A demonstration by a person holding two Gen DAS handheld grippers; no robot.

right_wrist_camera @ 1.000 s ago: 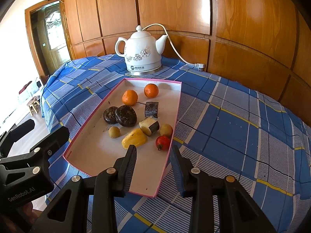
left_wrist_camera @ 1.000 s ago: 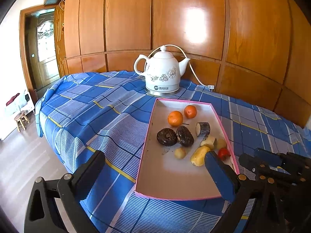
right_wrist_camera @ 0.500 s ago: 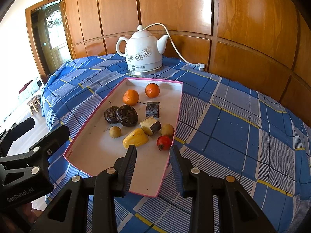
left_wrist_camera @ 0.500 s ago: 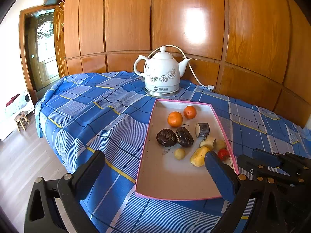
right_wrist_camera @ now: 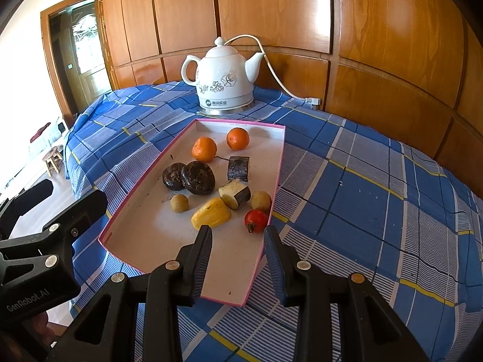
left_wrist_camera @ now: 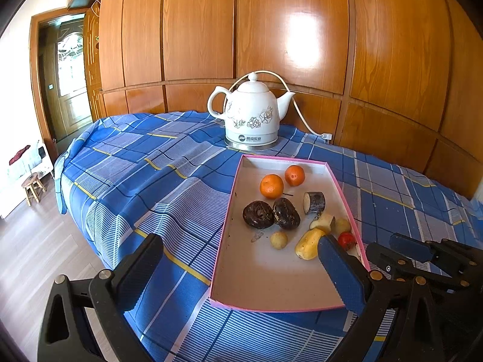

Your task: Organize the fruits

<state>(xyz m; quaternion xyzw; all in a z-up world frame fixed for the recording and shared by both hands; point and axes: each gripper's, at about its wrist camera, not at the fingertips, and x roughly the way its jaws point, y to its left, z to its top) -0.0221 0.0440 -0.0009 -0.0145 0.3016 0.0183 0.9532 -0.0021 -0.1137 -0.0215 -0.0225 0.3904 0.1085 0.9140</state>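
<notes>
Plaid tablecloth (right_wrist_camera: 362,187); tray (right_wrist_camera: 271,181) long axis toward kettle (right_wrist_camera: 223,78).

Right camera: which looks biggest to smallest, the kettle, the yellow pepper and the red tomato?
1. kettle, biggest, even though farthest away.
2. yellow pepper.
3. red tomato, smallest; it lies beside the pepper, equally near, so that ranking is fair.

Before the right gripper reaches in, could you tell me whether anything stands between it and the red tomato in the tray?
Nothing visible does. The right gripper hangs open above the pink-rimmed tray, and the red tomato lies just beyond its fingertips.
</notes>
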